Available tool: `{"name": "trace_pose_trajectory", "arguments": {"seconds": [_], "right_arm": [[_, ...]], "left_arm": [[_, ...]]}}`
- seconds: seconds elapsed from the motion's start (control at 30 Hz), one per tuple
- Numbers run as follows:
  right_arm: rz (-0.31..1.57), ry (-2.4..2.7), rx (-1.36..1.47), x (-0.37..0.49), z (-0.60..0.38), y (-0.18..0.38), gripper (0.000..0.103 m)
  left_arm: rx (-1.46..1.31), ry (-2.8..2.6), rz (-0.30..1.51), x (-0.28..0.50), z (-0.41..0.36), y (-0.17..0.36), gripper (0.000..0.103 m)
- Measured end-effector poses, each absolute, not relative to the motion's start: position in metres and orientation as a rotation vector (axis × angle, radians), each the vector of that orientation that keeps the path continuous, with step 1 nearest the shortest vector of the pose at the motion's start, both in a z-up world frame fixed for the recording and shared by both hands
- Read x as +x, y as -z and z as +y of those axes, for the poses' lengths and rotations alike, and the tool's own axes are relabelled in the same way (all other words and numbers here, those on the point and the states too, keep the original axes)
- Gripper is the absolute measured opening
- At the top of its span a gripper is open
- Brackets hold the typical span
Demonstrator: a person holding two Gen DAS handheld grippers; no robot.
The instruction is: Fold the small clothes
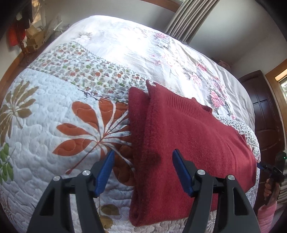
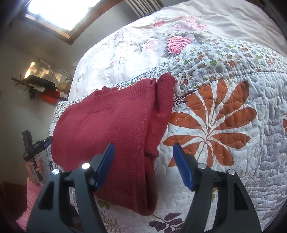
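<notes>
A dark red knitted sweater (image 1: 188, 134) lies folded on the quilted bedspread (image 1: 44, 143), with a folded-in sleeve along one side. My left gripper (image 1: 143, 172) is open, its blue pads (image 1: 105, 170) straddling that sleeve-side edge just above the fabric. My right gripper (image 2: 143, 164) is also open, its left pad over the sweater (image 2: 111, 125) and its right pad (image 2: 183, 166) over bare quilt (image 2: 233, 125). Each view catches the other gripper at the sweater's far edge: the right gripper (image 1: 265, 166) and the left gripper (image 2: 43, 142), each held by a hand in a pink sleeve.
A pink-flowered duvet (image 1: 143, 50) covers the bed beyond the quilt. A grey curtain (image 1: 190, 16) and a dark wooden door (image 1: 265, 111) stand behind it. Clutter (image 1: 34, 37) sits by the far wall. A window (image 2: 62, 12) is bright overhead.
</notes>
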State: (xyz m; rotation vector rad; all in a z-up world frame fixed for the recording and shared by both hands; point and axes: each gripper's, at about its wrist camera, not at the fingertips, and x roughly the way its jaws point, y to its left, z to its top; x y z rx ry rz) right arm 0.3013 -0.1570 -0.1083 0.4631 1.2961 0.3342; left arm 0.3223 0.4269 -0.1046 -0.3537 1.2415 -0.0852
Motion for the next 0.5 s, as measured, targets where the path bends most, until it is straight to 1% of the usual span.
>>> {"name": "trace_pose_trajectory", "arguments": {"seconds": [0.17, 0.33, 0.5], "right_arm": [[1.334, -0.337, 0.496, 0.311, -0.156, 0.124, 0.067], [1.35, -0.391, 0.521, 0.316, -0.146, 0.132, 0.067], [1.372, -0.422, 0.582, 0.327, -0.134, 0.146, 0.067]], "left_arm": [[-0.391, 0.144, 1.309, 0.341, 0.415, 0.129, 0.065], [-0.39, 0.19, 1.313, 0.352, 0.405, 0.135, 0.065], [-0.479, 0.215, 1.321, 0.361, 0.412, 0.144, 0.059]]}}
